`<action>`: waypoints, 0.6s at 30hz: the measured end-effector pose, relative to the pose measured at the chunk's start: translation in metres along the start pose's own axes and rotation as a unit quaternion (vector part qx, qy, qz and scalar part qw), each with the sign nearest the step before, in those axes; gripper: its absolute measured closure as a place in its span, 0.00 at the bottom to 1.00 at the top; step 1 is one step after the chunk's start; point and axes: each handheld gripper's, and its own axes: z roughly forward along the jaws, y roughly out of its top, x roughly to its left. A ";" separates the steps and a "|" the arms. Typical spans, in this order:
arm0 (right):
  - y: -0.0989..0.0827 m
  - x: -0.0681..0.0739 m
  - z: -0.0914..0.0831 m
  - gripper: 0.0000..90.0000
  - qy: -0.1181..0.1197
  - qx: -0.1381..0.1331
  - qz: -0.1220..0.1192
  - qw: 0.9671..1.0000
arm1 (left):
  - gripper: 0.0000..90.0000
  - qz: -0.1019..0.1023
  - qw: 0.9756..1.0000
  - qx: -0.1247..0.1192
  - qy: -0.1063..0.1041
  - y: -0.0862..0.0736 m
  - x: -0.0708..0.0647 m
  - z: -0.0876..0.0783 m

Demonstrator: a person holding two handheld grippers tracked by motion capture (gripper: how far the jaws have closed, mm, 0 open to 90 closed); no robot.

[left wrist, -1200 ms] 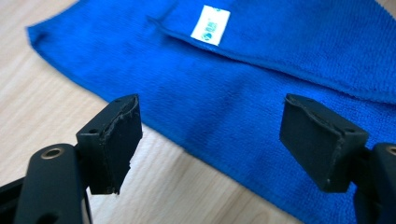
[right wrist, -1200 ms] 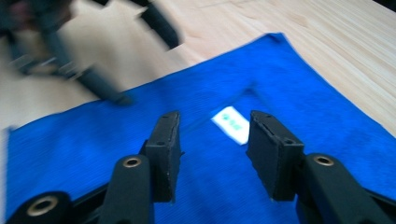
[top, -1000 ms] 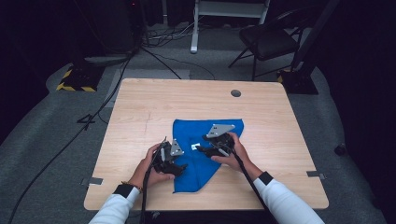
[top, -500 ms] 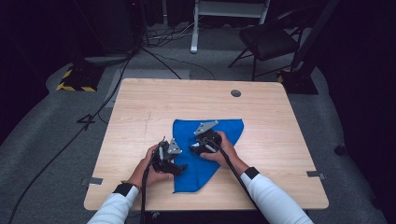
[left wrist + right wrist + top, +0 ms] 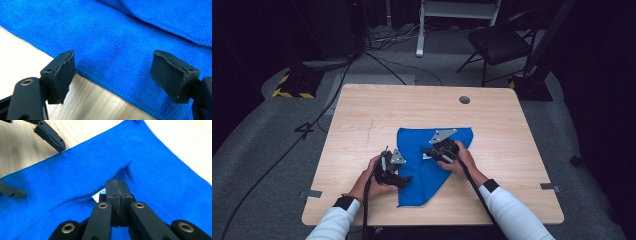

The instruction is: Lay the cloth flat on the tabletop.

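Blue terry cloth [image 5: 432, 160], partly folded so one flap overlaps the rest, is lying on the near half of the pale wooden surface [image 5: 377, 110], tapering to a point toward the person's edge. The right gripper [image 5: 438, 152] is sitting on the middle of the cloth, held by a hand in a white sleeve with a dark cuff [image 5: 490, 186], and its jaws have just been closing; in the right gripper view they are standing pressed flat together [image 5: 117, 191] at the hemmed edge of a fold, with the stitched hem and a small white label [image 5: 96, 196] lying right at the tips. The fabric is puckering into a short ridge just beyond them, so the gripper is pinching the cloth there. The left gripper [image 5: 399, 172] is resting at the cloth's left border, near the pointed end, held in the other hand. In the left gripper view its jaws are standing wide apart [image 5: 112, 75], nothing between the pads, one pad [image 5: 62, 75] over bare wood just beside the hem and the other over the blue fabric [image 5: 125, 37]. Beyond the surface, grey carpet [image 5: 262, 130], black cables and a dark chair [image 5: 497, 45] are showing in the dim room.
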 end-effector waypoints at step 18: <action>-0.081 0.001 -0.113 1.00 -0.004 -0.028 0.002 1.000 | 0.22 -0.006 1.000 0.002 -0.002 0.000 0.001 0.000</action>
